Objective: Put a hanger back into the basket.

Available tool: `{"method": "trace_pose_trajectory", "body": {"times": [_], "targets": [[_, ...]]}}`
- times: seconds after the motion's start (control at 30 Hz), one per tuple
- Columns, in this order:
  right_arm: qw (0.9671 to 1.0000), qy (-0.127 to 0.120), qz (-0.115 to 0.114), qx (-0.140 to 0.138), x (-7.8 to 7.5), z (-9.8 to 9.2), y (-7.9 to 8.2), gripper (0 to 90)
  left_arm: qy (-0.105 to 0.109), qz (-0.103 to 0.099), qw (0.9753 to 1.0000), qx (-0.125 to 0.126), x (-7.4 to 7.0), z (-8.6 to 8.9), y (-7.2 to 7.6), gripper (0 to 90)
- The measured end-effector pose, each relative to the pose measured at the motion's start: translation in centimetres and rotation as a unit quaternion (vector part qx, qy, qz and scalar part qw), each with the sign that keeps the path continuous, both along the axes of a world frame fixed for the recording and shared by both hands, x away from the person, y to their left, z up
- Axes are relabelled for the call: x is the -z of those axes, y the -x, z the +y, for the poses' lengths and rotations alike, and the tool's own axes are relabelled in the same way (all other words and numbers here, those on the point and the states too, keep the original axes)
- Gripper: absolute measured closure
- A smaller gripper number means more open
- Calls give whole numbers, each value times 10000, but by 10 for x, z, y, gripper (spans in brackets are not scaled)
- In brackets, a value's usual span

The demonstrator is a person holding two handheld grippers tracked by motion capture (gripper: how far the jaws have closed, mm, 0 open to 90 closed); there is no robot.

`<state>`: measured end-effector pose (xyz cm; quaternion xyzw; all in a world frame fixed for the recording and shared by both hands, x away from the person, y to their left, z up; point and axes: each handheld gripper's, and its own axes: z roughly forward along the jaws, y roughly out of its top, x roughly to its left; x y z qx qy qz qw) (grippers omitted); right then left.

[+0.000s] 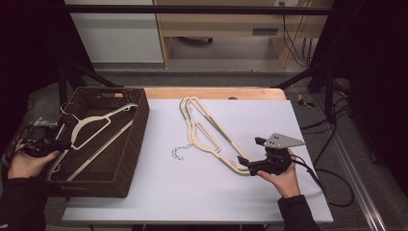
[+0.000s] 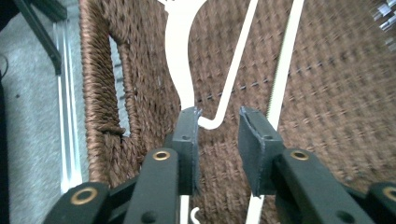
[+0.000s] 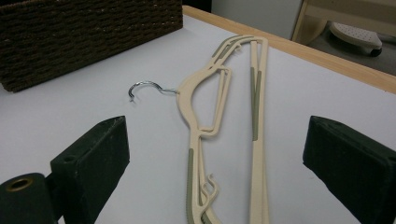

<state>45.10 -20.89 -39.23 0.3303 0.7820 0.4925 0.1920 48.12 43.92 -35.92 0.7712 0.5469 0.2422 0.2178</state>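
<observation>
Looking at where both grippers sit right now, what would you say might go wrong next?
1. The right gripper, jaws wide, straddles the stacked beige plastic hangers; closing may catch just one, dragging the rest.
2. Their silver wire hooks could snag each other.
3. The left gripper is open around the white plastic hanger in the brown woven basket; the hanger may shift.

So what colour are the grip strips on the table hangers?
Grey-green strips on beige hangers; right gripper view.
</observation>
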Motion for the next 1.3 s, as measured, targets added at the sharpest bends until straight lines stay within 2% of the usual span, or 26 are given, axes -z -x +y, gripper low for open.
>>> {"method": "trace_pose_trajectory", "body": {"times": [0.1, 0.17, 0.3, 0.37, 0.43, 0.47, 0.53, 0.6, 0.63, 0.67, 0.7, 0.73, 0.87, 1.0, 1.1, 1.17, 1.2, 1.23, 1.27, 1.3], "targets": [[10000, -14, -16, -6, -1, 0, 0, 74, 147, -317, 9992, 178, -7, -6, 10, 601], [10000, -14, -22, 8, -1, -1, 0, 74, 294, -573, 9975, 288, -11, -13, 17, 546], [10000, -25, -43, 25, -2, -1, -1, 77, 544, -1094, 9909, 563, -20, -32, 30, 432], [10000, -35, -47, 34, -3, -2, -1, 81, 731, -1369, 9851, 742, -25, -45, 37, 377], [10000, -44, -37, 34, -4, -1, -1, 91, 882, -1515, 9804, 903, -29, -55, 41, 326], [10000, -31, -40, 24, -5, -1, -2, 93, 1031, -1637, 9758, 1025, -31, -63, 45, 307], [10000, 38, -34, 27, -7, 2, -2, 106, 1212, -1812, 9687, 1185, -33, -76, 50, 269], [10000, 53, -4, 4, -8, 5, -4, 125, 1284, -1918, 9636, 1352, -34, -88, 53, 249], [10000, 72, 26, -11, -9, 6, -5, 131, 1344, -1999, 9597, 1445, -34, -96, 56, 236], [9999, 117, 33, -34, -9, 9, -7, 135, 1356, -2022, 9582, 1505, -34, -101, 57, 219], [9999, 133, 49, -27, -9, 11, -7, 135, 1460, -2106, 9537, 1572, -34, -109, 59, 210], [9998, 150, 92, -3, -9, 14, -9, 138, 1511, -2139, 9509, 1646, -33, -115, 59, 190], [9995, 231, 204, -95, -4, 22, -16, 158, 1673, -2221, 9427, 1845, -30, -139, 61, 144], [9991, 206, 337, -146, 2, 27, -21, 167, 1729, -2251, 9378, 1999, -24, -156, 60, 118], [9988, 234, 380, -188, 7, 31, -23, 166, 1869, -2241, 9333, 2094, -16, -165, 59, 111], [9985, 271, 424, -225, 10, 34, -24, 166, 1888, -2243, 9315, 2152, -9, -171, 59, 106], [9984, 277, 435, -218, 11, 35, -24, 166, 1860, -2215, 9321, 2179, -5, -173, 59, 108], [9983, 286, 467, -214, 12, 35, -24, 166, 1798, -2122, 9345, 2220, -2, -175, 58, 106], [9982, 283, 481, -209, 14, 36, -25, 166, 1785, -2109, 9357, 2194, 1, -178, 57, 101], [9980, 315, 494, -224, 16, 37, -26, 167, 1813, -2083, 9355, 2207, 3, -179, 57, 101]]}}
